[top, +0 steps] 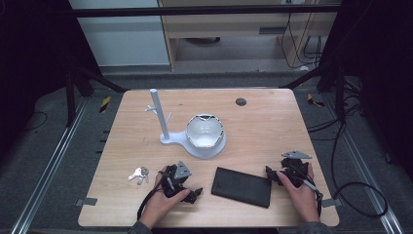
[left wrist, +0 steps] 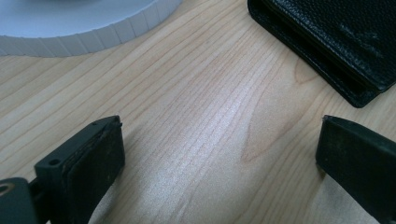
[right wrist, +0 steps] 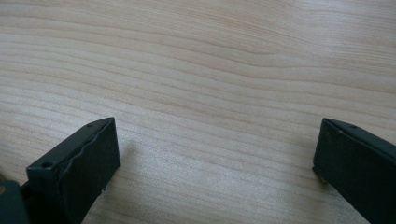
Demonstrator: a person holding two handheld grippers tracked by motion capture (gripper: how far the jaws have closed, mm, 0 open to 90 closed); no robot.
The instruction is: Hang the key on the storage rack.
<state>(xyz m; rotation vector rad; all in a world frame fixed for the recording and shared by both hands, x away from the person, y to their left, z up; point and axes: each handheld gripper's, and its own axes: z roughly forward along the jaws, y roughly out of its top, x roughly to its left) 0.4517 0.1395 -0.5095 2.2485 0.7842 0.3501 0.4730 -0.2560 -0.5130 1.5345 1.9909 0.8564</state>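
Note:
My left gripper [top: 191, 183] rests low on the wooden table [top: 263, 122] near its front edge, held by a hand. Its jaws stand wide open [left wrist: 222, 135] over bare wood. A black wallet [top: 242, 186] lies flat just right of it, and its corner [left wrist: 336, 42] shows beyond the right jaw. A bunch of keys [top: 139, 174] lies left of that hand. My right gripper [top: 279, 168] sits to the right of the wallet, open [right wrist: 217, 135], with only wood grain between its fingers.
A white stand with an upright pole and small hooks [top: 159, 114] rises mid-table; its round base [top: 204, 148] carries a white bowl-shaped dish [top: 205, 130], whose ribbed rim [left wrist: 93, 32] is close ahead of my left gripper. A dark round hole [top: 240, 102] marks the far table edge.

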